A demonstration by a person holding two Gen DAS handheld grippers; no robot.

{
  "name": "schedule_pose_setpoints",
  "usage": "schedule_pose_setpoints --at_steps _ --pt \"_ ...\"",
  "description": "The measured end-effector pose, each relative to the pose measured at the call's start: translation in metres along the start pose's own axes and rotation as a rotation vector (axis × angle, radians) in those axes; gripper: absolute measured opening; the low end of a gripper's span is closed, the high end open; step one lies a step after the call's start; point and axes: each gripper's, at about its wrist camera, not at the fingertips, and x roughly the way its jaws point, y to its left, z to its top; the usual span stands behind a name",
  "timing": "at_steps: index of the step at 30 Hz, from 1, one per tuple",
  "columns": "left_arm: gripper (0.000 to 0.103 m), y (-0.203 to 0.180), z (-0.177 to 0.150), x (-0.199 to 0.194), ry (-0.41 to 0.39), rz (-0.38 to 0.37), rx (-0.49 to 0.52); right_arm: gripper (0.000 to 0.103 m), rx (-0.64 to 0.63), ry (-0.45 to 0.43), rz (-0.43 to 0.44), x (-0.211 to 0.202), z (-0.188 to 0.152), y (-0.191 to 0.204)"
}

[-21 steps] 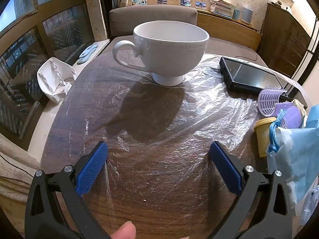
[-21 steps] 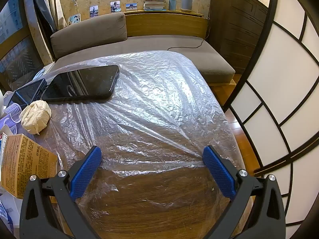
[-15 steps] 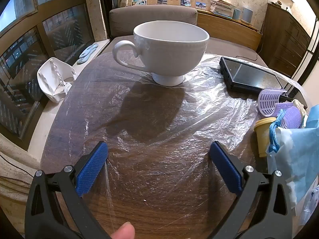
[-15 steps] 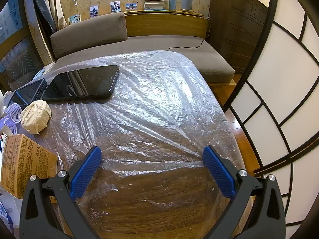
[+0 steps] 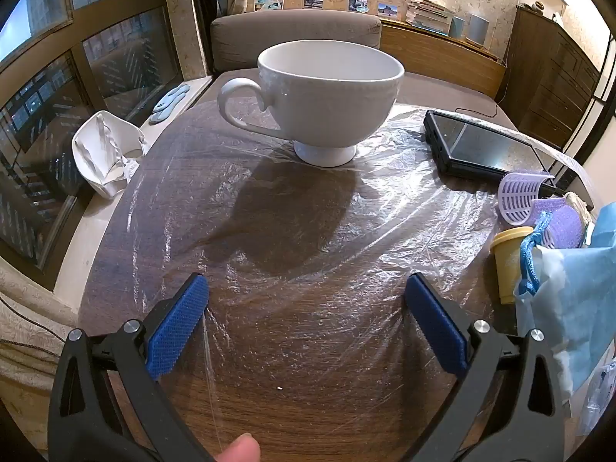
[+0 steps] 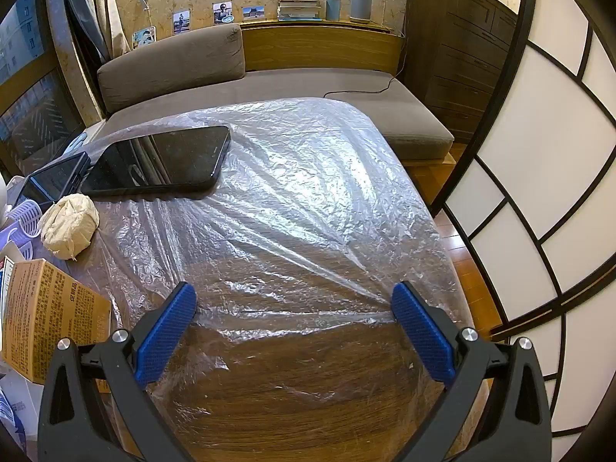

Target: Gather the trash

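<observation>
While both tools gape empty, left tool [image 5: 307,288] near cup [image 5: 327,96], right tool [image 6: 293,298] over plastic sheet [image 6: 308,200].

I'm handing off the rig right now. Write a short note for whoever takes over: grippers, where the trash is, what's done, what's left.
Left gripper: open, empty, over the plastic sheet in front of the white cup.
Right gripper: open, empty, over the same sheet near the table's right edge.
Likely trash: crumpled paper wad beside the phone; printed carton at the left edge of the right view; blue wrapper next to the yellow cup.
Done: nothing picked up as far as the views show.
Left: all of it. No bin is in view.
</observation>
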Motion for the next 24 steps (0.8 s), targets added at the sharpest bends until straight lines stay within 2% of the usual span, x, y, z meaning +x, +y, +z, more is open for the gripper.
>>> schedule_pose_setpoints --at_steps 24 --pt "0.102 0.005 -0.006 -0.014 0.002 0.003 -0.001 0.099 0.0 -0.001 0.0 -0.001 -0.001 -0.001"
